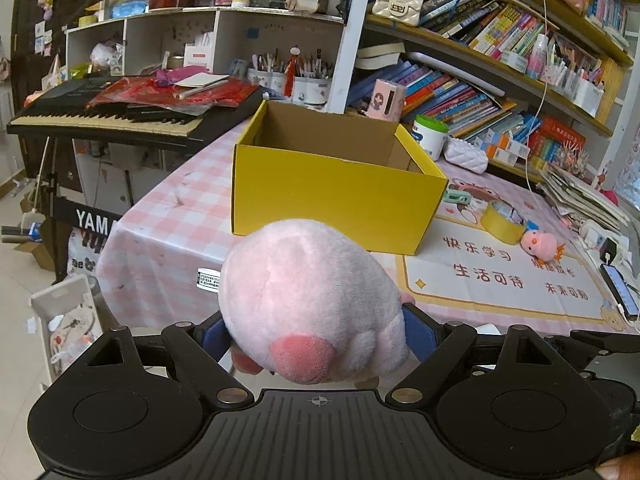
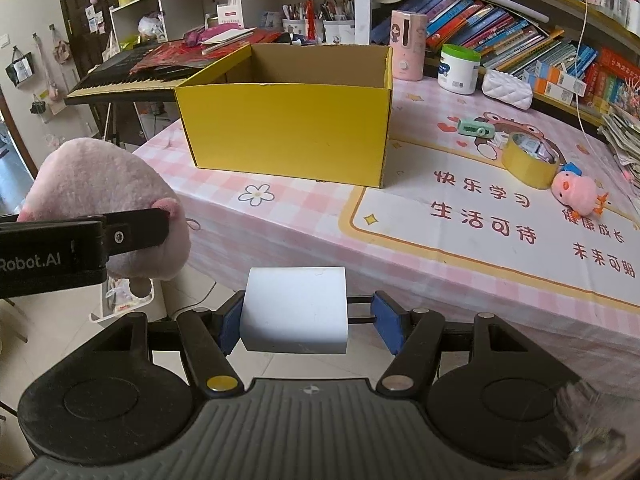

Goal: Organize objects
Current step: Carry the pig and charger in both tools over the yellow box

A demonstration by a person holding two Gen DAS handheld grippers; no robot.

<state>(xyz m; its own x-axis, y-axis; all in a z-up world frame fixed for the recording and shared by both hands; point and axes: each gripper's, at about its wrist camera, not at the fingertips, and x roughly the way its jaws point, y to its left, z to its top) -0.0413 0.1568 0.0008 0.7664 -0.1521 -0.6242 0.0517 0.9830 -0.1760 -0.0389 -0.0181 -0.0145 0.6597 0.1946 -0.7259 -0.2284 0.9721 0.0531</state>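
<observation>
Two grippers show, each with something between its blue-padded fingers. In the left wrist view the left gripper (image 1: 314, 330) is clamped on a large pink plush toy (image 1: 312, 300), a round, fuzzy body with a darker pink patch low on its near side; it fills the lower centre of the frame, held in the air in front of the table edge. In the right wrist view the same toy appears at the left edge, gripped by a black finger.

The right gripper (image 2: 308, 322) carries a white box (image 2: 295, 309), smooth and matte with rounded corners. Its left pad touches the box, while a small gap shows between the box and the right pad (image 2: 387, 326), so I cannot tell whether the grip is firm. The box sits low in the centre of that frame, off the table's near edge.

Behind both, at mid-frame, an open yellow cardboard box (image 2: 286, 132) stands on the pink checked tablecloth (image 2: 304, 208); its inside is plain brown card with nothing visible in it. To the right of it lie a roll of yellow tape (image 2: 528, 160), a small pink plush chick (image 2: 578, 192) touching the roll, and a mint-green gadget (image 2: 476, 127). A black keyboard (image 1: 104, 118) sits at the upper left.
</observation>
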